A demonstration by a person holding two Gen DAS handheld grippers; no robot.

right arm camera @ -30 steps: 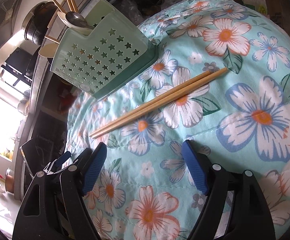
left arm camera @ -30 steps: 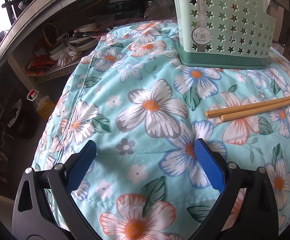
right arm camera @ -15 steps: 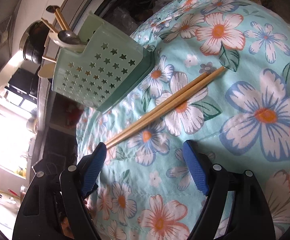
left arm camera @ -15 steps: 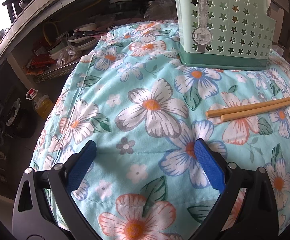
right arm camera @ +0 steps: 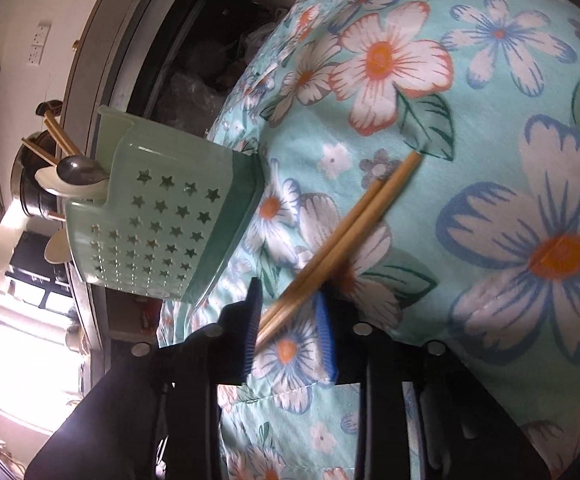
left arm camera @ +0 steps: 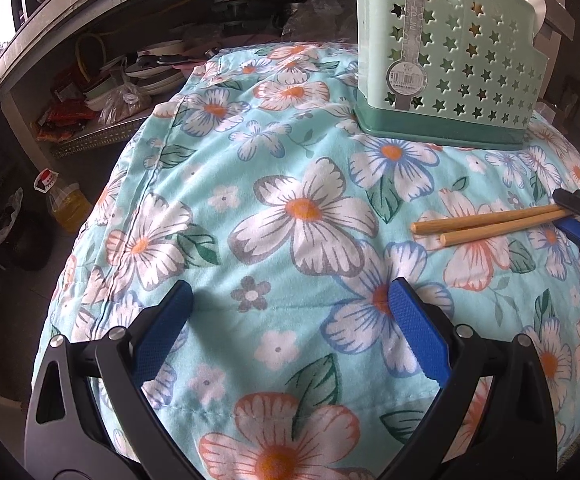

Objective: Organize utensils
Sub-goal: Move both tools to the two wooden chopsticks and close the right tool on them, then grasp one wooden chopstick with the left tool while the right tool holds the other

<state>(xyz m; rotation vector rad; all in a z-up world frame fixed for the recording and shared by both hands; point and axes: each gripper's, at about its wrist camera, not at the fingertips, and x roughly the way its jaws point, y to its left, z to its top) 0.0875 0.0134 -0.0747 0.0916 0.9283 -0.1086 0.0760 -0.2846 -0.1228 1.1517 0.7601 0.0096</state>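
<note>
Two wooden chopsticks [left arm camera: 489, 224] [right arm camera: 369, 208] lie side by side on the flowered cloth. My right gripper [right arm camera: 288, 292] [left arm camera: 573, 216] is at their near end, and its jaws are closing with both sticks between the blue pads. A sliver of gap shows beside the right pad. The mint-green star-holed utensil holder [left arm camera: 449, 60] [right arm camera: 162, 232] stands behind the sticks, holding a metal spoon [right arm camera: 78, 168], pale spoons and more chopsticks. My left gripper [left arm camera: 290, 290] hovers open over bare cloth, left of the sticks, with nothing in it.
The flowered cloth [left arm camera: 290, 208] covers a rounded table that drops off at the left and near edges. Shelves with bowls and bags [left arm camera: 130, 92] lie beyond the far left edge. An oil bottle [left arm camera: 66, 208] stands on the floor below.
My right gripper rolled, came forward and down onto the chopsticks' near end, and its jaws went from wide to narrow around them. The left gripper stayed put.
</note>
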